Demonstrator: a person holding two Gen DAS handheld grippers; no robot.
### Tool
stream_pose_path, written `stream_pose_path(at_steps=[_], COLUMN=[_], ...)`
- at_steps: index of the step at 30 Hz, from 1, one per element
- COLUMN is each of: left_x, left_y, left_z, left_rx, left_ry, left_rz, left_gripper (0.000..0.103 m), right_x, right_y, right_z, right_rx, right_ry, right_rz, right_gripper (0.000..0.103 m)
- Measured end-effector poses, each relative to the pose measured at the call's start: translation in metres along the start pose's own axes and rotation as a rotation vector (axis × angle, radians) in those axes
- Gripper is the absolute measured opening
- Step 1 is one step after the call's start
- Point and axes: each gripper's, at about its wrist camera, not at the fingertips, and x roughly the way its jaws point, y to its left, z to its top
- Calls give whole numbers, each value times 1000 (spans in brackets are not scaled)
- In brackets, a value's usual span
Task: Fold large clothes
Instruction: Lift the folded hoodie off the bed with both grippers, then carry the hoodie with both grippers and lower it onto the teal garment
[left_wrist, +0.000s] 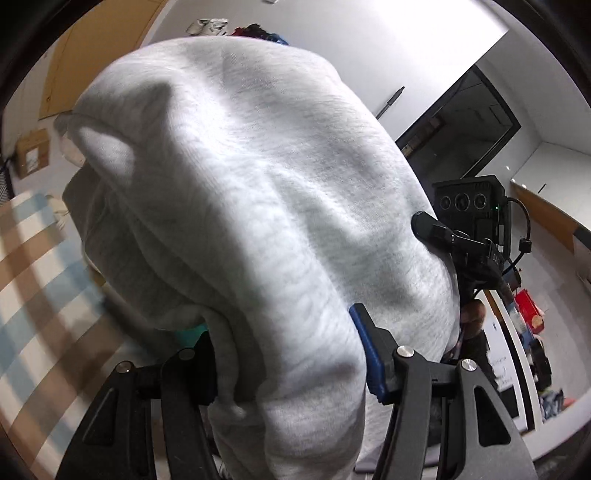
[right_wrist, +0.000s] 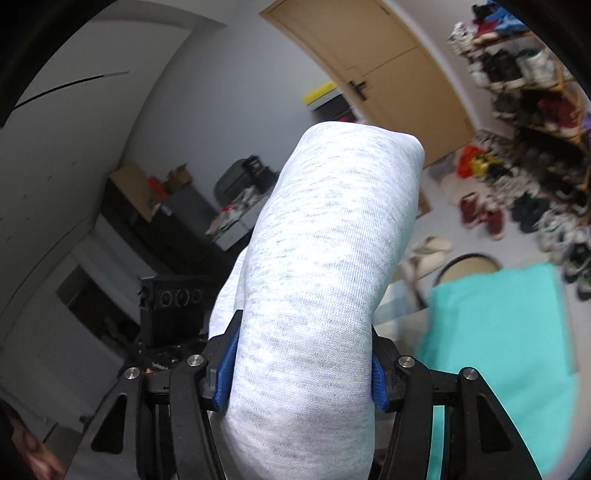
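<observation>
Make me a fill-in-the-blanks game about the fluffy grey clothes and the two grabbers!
1. Both grippers are closed on a light ____ garment.
2. The pads of the right gripper are coloured ____.
3. In the right wrist view, the flat cloth below is coloured ____.
4. Behind the garment in the right wrist view stands a wooden ____.

Missing words: grey; blue; turquoise; door

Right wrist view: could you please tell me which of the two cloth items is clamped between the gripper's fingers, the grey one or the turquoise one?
The grey garment: a thick fold of it sits pinched in the right gripper. The turquoise cloth lies flat below, apart from the gripper.
</observation>
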Motion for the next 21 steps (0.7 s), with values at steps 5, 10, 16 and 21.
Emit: stream_pose_path(at_steps=[5, 10, 16, 21], left_x=[108, 167, 143, 107], left_y=[40, 79, 37, -11], left_z=[-10, -57, -70, -109], left_rx=[-124, -278, -72, 66], left_ry=[38, 25, -61, -212], left_rz=[53, 77, 310, 544], left_gripper=[54, 64, 69, 69], right_x=[13, 43, 24, 16], right_y=[-108, -204, -155, -102], right_z=[-15, -62, -49, -29], right_rx=[137, 332, 94, -108], right_ry=[84, 189, 213, 132], right_rz=[-103, -209, -437, -666], right_gripper=[60, 74, 74, 73])
